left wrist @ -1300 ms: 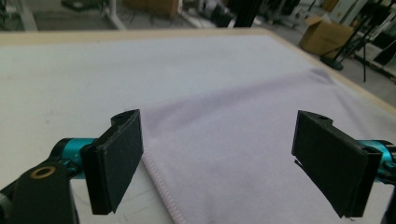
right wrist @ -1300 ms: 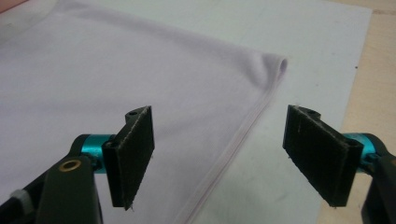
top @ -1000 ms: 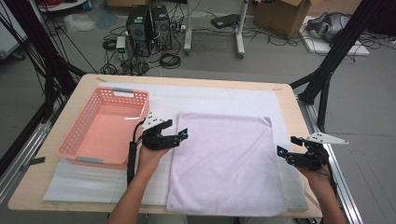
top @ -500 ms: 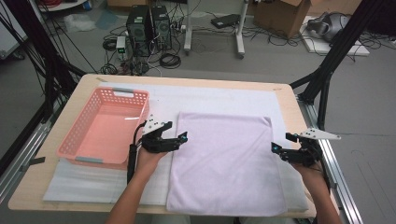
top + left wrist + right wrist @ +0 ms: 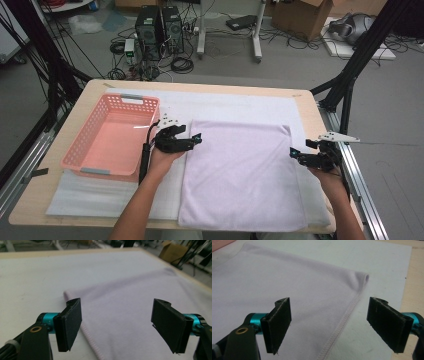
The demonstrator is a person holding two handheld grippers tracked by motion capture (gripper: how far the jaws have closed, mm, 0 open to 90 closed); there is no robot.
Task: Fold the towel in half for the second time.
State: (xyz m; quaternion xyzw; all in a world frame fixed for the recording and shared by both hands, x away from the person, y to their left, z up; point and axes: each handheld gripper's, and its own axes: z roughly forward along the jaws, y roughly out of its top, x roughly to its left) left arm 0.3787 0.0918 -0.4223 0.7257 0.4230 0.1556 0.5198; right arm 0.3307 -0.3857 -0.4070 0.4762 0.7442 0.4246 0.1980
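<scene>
Both grippers have closed in on the lilac towel [image 5: 242, 175] spread flat mid-table. Left gripper [image 5: 192, 141] and right gripper [image 5: 296, 156], jaws apart and empty, should straddle opposite side hems evenly before pinching.

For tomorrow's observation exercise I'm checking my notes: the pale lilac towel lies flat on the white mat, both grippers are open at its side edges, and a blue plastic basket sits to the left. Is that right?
One detail is off. The plastic basket is salmon pink, not blue, as the high view shows. The rest stands: the pale lilac towel lies flat on the white mat, with the left gripper and right gripper open at its side edges.
</scene>
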